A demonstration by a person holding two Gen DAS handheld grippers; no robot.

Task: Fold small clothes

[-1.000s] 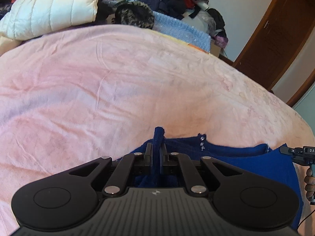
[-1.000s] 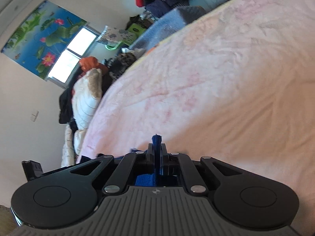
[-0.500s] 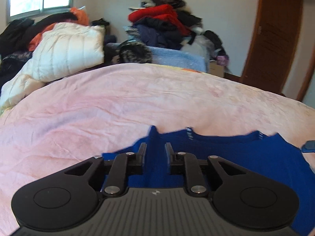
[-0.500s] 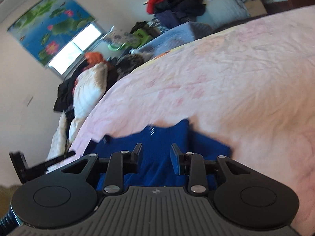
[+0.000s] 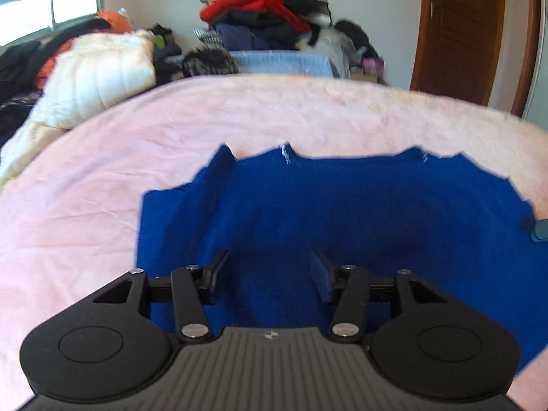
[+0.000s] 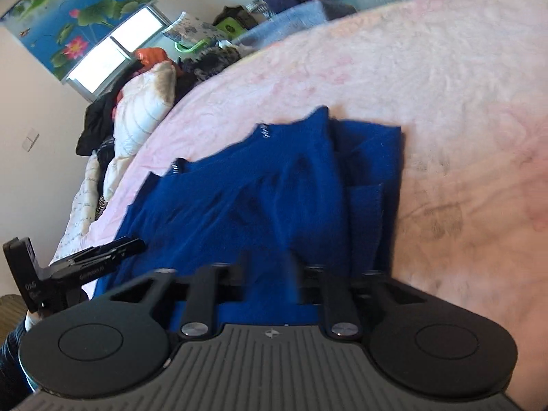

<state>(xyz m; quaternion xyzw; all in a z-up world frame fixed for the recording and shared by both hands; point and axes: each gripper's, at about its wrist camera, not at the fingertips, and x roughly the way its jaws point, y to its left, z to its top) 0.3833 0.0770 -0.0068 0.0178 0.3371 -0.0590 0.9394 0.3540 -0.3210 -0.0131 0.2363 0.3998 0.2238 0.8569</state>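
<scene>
Blue sweater (image 5: 359, 205) lies spread on the pink bedspread (image 5: 102, 157) just ahead of both tools, one side flap already turned in. Left gripper (image 5: 269, 274) fingers wide apart, holding nothing; right gripper (image 6: 269, 277) likewise parted. More folds look needed.

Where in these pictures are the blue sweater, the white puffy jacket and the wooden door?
blue sweater (image 5: 359, 212): left wrist view, middle of its body.
white puffy jacket (image 5: 99, 75): left wrist view, its quilted front.
wooden door (image 5: 459, 30): left wrist view, its panel.
</scene>
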